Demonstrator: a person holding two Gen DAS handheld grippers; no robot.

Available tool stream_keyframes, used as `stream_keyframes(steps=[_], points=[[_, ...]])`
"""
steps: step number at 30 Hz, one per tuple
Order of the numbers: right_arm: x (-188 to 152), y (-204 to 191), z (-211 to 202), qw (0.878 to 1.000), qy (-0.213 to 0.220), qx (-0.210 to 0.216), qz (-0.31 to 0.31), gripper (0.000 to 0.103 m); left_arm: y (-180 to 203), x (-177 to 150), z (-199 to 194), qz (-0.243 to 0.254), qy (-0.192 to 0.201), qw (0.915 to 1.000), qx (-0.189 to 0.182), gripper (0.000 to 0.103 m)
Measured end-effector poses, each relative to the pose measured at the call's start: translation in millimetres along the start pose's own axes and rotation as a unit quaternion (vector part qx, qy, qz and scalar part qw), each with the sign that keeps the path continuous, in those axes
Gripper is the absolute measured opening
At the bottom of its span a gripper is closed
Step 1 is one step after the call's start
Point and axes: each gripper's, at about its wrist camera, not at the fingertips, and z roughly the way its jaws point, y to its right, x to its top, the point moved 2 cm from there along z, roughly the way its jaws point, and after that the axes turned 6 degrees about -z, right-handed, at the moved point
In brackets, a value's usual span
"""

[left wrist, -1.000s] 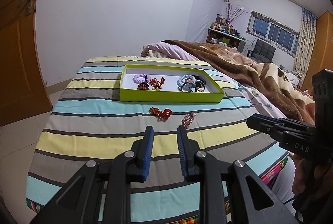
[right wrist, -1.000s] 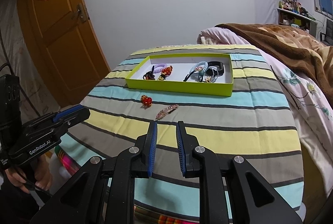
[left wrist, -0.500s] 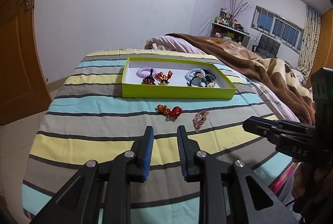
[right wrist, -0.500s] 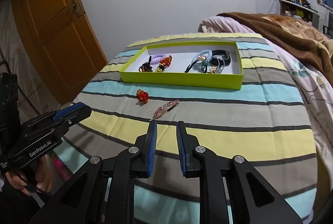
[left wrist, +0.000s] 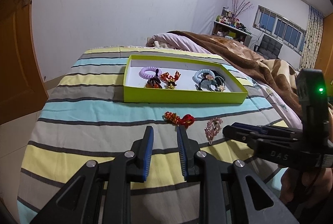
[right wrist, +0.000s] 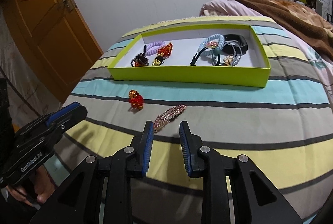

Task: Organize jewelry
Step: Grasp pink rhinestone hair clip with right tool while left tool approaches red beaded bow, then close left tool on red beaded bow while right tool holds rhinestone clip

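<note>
A lime-green box (left wrist: 183, 96) (right wrist: 187, 76) sits on the striped bedspread and holds several hair ties and beaded clips. In front of it lie a red beaded ornament (left wrist: 180, 118) (right wrist: 135, 100) and a pink rhinestone hair clip (left wrist: 213, 127) (right wrist: 169, 114). My left gripper (left wrist: 165, 132) is open and empty, just short of the red ornament. My right gripper (right wrist: 166, 127) is open and empty, its left fingertip beside the near end of the pink clip. Each gripper also shows in the other's view, the right (left wrist: 249, 133) and the left (right wrist: 62, 113).
A brown blanket (left wrist: 239, 57) and pink pillow (left wrist: 172, 41) lie on the bed to the right. An orange door (right wrist: 41, 26) stands at the left. The bed's near edge drops off below both grippers.
Both grippers have moved forward and lower toward the two loose items, which now look larger and closer. The right gripper's jaws have opened a little wider.
</note>
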Motion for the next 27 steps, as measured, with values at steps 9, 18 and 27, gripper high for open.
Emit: stream_keyframes(steps=[9,18,27], points=[[9.2,0.3,21.5,1.000,-0.023,-0.001,0.015,0.026,-7.1,6.7,6.8,-0.008,-0.002,0.9999,-0.010,0.024],[16.1,-3.3,30.9,0.999,-0.027,-0.025,-0.001,0.018,-8.3,10.4,17.3,-0.017,-0.012,0.9996,-0.020,0.024],[18.8,8.7,12.8,0.999,-0.004,-0.033,0.000,0.017,3.2,13.3,32.1,-0.015,-0.029,0.9988,-0.036,0.024]])
